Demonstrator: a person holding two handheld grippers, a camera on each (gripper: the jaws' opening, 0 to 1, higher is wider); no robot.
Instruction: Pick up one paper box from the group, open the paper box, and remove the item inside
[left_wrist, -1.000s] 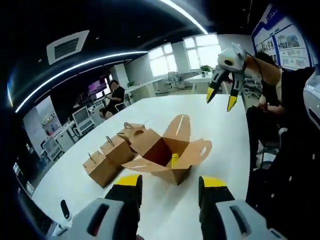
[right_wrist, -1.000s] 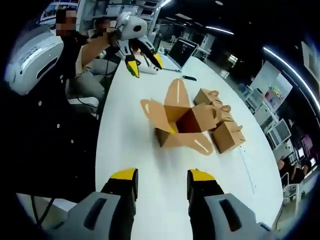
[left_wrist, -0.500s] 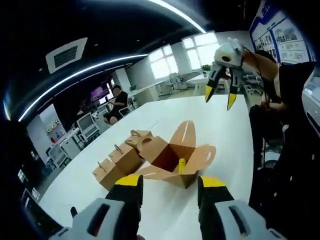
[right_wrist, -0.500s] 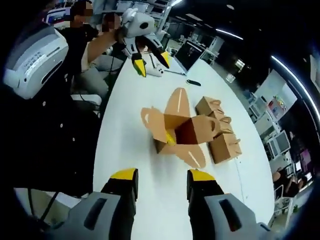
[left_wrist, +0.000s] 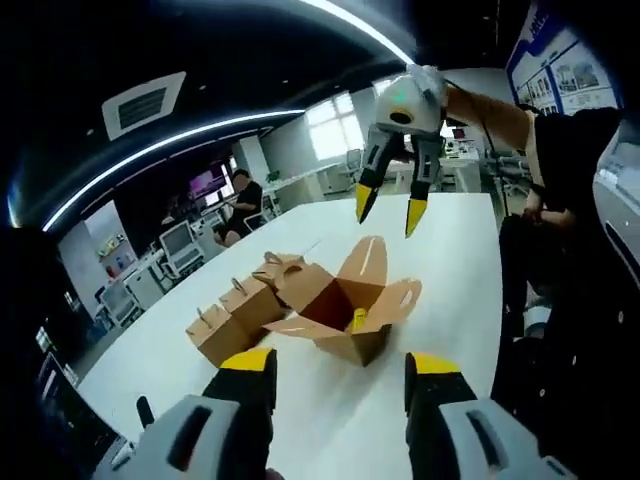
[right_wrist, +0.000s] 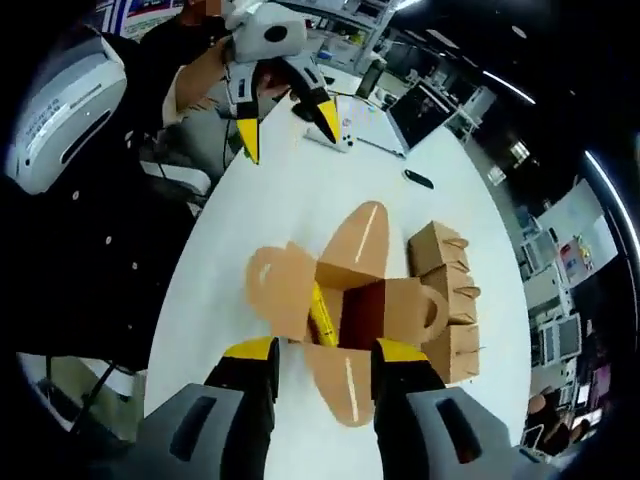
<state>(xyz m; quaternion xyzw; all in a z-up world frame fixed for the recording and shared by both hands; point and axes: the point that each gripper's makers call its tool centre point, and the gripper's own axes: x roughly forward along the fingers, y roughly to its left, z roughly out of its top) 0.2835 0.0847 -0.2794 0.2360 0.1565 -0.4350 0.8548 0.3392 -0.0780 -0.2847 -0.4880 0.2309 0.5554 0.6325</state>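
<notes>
the open paper box (right_wrist: 345, 305) is sitting on the white worktop (right_wrist: 250, 200), flaps splayed, with a yellow item (right_wrist: 322, 313) standing inside, probably slim, though it is hard to make out. compared with a second ago, the right hand-held gripper (right_wrist: 322, 362) is now hovering directly over the box, jaws apart and holding nothing. the left hand-held gripper (left_wrist: 340, 368) is waiting at the box's 6 o'clock, jaws apart too. closed boxes (left_wrist: 236, 312) are lying at 9 o'clock. removing the item looks like the next step.
</notes>
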